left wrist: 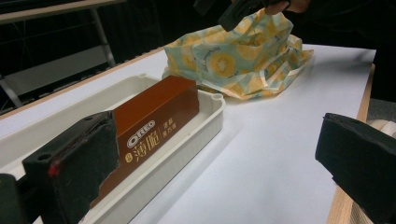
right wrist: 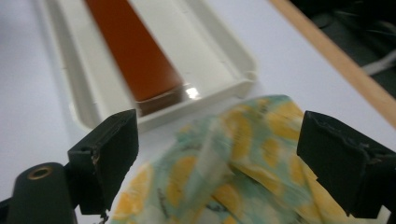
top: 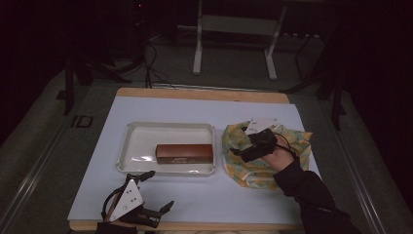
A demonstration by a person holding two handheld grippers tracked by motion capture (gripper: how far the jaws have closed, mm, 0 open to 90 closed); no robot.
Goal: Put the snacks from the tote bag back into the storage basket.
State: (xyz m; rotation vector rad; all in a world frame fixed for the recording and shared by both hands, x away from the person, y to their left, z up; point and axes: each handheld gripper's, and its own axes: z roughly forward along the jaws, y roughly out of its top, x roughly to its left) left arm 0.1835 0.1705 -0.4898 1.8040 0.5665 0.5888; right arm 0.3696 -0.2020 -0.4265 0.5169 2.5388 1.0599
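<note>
From the high view I see my right gripper (top: 243,148) hanging over the crumpled yellow-and-green patterned bag (top: 265,151) at the right of the white mat (top: 204,195), its jaws pointing left toward the cream tray (top: 165,127), while my left gripper (top: 151,195) sits idle at the near edge, apart from everything. The brown biscuit box (top: 185,153) lies flat in the near right part of the tray, so the bag and the tray's right rim are just beside each other, and my worry is that any pull on the cloth toward the left could drag it over that rim or nudge the tray. In the left gripper view the jaws stand wide with nothing between them, looking along the tray (left wrist: 205,116) and the box (left wrist: 159,116) toward the bag (left wrist: 238,60); the right gripper (left wrist: 233,14) shows at the top edge above the bag's heaped folds, and those folds look loose, so I judge a bite could catch only one thin layer and slip. In the right gripper view the jaws are spread wide, with the bag's fabric (right wrist: 233,163) below and between them but not pinched; the picture is blurred, so I cannot tell which fold or handle lies closest. If I close here without settling, I risk grabbing a bunched edge and lifting the bag lopsided, or brushing the tray corner (right wrist: 243,79) just beyond.
</note>
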